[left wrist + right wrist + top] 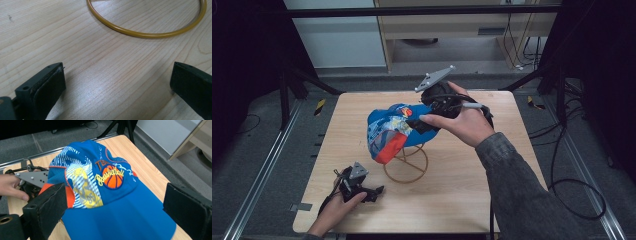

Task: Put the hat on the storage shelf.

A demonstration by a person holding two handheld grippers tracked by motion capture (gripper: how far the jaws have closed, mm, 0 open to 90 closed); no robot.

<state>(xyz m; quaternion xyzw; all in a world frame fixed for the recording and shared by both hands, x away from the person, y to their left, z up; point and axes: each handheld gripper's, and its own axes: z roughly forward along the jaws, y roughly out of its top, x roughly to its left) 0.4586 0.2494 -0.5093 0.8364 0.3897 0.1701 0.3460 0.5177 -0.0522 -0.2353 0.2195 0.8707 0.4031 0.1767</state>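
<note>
We see a blue cap (387, 131) perched on a yellow wire stand (406, 165) near the middle of the wooden table (462, 190), its brim turned toward the right gripper (416, 123). In the right gripper view the cap (105, 185) (blue, with striped panels, an orange patch and a basketball badge) spreads out just ahead of the claw, and its brim lies between the two black jaws. Those jaws stand wide apart, one on each side of the brim, and neither pad presses on the cloth, so the claw holds nothing.

The left gripper (374, 192) rests low on the table near the front left corner, apart from the cap. In the left gripper view its jaws are likewise spread wide over bare wood, with the stand's round base ring (150, 32) lying just beyond them, untouched.
</note>
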